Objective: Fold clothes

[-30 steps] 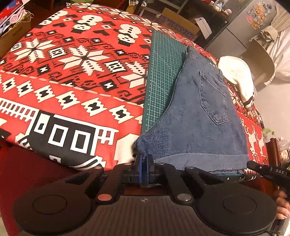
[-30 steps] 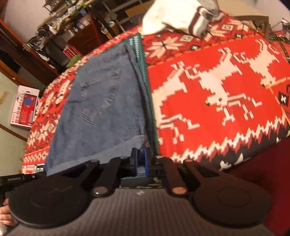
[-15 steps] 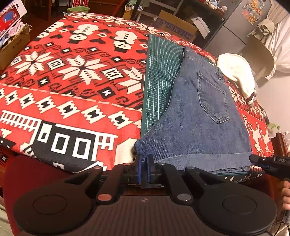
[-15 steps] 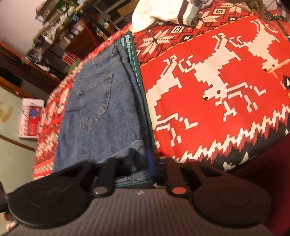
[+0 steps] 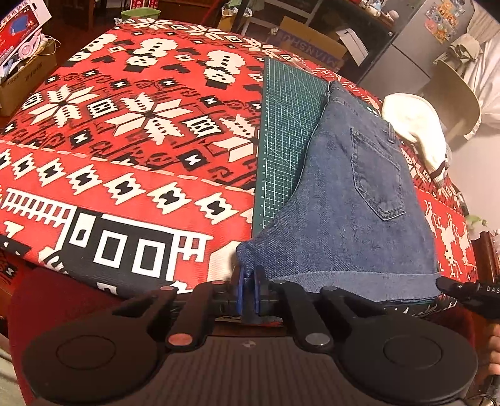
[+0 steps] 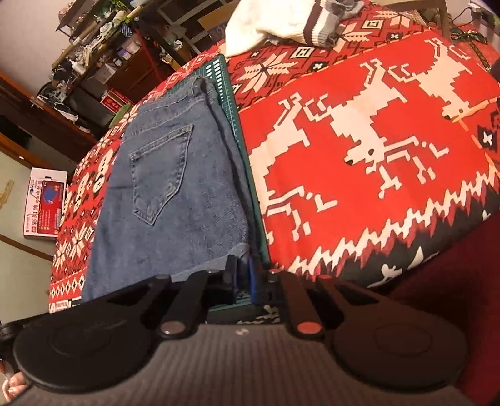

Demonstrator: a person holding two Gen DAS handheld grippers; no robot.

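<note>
Folded blue denim shorts [image 5: 353, 200] lie back pocket up on a green cutting mat [image 5: 284, 131], hem toward me. My left gripper [image 5: 249, 274] pinches the hem's left corner between its blue pads, and its jaws are starting to open. In the right wrist view the shorts [image 6: 175, 193] lie flat. My right gripper [image 6: 242, 268] sits at the hem's right corner with its jaws opening. A gap shows between its pads, and the denim reaches only to their tips. The right gripper's black tip [image 5: 462, 290] also shows at the right edge of the left wrist view.
A red patterned blanket [image 5: 125, 125] covers the table under the green mat [image 6: 223, 78]. A white garment [image 6: 275, 22] lies at the far end beside the shorts. Shelves, boxes and a carton [image 6: 43, 203] stand around the table. A hand [image 6: 12, 384] shows at the lower left.
The right gripper's pads have parted and the hem corner has slipped out to their tips. The left gripper keeps its pinch and has not moved.
</note>
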